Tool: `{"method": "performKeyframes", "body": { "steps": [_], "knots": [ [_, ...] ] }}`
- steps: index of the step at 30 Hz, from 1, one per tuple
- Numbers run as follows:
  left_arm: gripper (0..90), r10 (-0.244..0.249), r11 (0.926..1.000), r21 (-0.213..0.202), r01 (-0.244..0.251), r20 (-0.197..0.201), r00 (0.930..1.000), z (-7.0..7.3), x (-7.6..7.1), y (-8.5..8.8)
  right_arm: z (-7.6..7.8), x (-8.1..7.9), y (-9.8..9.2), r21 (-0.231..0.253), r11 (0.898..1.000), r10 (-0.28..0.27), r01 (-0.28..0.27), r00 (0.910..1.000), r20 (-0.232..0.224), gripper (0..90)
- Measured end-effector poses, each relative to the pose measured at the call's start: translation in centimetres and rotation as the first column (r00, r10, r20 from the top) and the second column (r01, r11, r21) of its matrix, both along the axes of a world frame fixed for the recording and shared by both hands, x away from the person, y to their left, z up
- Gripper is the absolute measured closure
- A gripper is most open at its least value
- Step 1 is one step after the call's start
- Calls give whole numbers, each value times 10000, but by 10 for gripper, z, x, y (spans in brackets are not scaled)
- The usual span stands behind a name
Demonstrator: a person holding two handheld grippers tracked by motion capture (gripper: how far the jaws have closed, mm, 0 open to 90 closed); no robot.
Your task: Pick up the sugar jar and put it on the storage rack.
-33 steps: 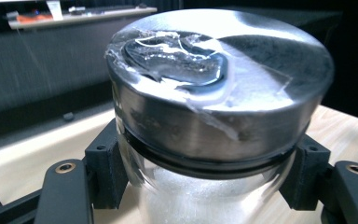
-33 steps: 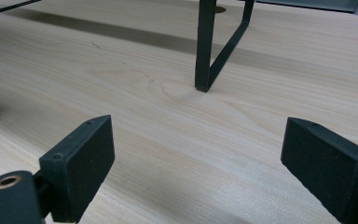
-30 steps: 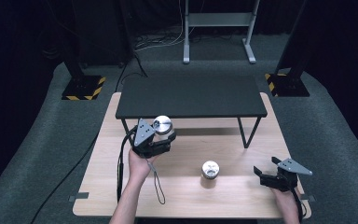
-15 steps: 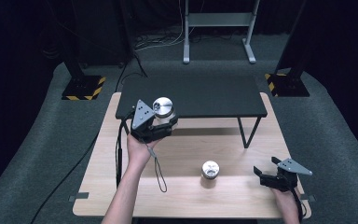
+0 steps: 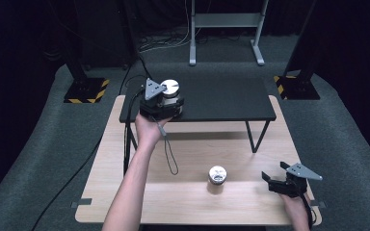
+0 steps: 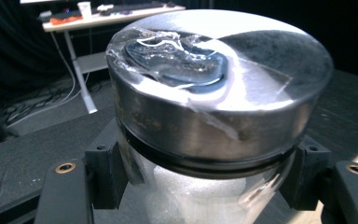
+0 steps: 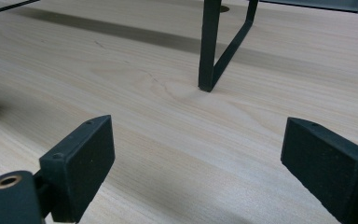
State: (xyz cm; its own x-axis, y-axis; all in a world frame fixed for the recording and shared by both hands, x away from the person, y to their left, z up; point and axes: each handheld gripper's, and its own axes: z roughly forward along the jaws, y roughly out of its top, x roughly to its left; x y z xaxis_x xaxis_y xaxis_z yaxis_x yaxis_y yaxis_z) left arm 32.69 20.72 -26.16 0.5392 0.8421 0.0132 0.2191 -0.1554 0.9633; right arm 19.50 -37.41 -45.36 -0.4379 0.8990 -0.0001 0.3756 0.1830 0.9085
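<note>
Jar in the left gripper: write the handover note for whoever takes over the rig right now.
Left gripper: shut on a metal-lidded glass jar, held upright at the front left edge of the black shelf, not yet set down.
Right gripper: open, nothing between its jaws, low over the wooden table at its right front corner.
Second lidded jar: stands on the table in front of the shelf, untouched.
Done: first jar picked up and brought to the shelf.
Left: probably set it on the shelf, release, then deal with the second jar.
</note>
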Motion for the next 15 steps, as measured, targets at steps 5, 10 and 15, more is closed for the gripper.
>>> {"method": "performKeyframes", "body": {
  "steps": [5,10,15],
  "knots": [
    [305,193,9998,93,-190,-372,9991,6,13,-8,0,0,0,4,10000,14,-14,10000,-4,83],
    [305,286,9991,338,-262,-718,9970,13,25,-17,0,1,0,-24,10000,27,-27,10000,2,83],
    [303,283,9986,466,-243,-879,9957,15,30,-18,0,2,0,-46,10000,47,-47,10000,-8,83]
  ]
}}
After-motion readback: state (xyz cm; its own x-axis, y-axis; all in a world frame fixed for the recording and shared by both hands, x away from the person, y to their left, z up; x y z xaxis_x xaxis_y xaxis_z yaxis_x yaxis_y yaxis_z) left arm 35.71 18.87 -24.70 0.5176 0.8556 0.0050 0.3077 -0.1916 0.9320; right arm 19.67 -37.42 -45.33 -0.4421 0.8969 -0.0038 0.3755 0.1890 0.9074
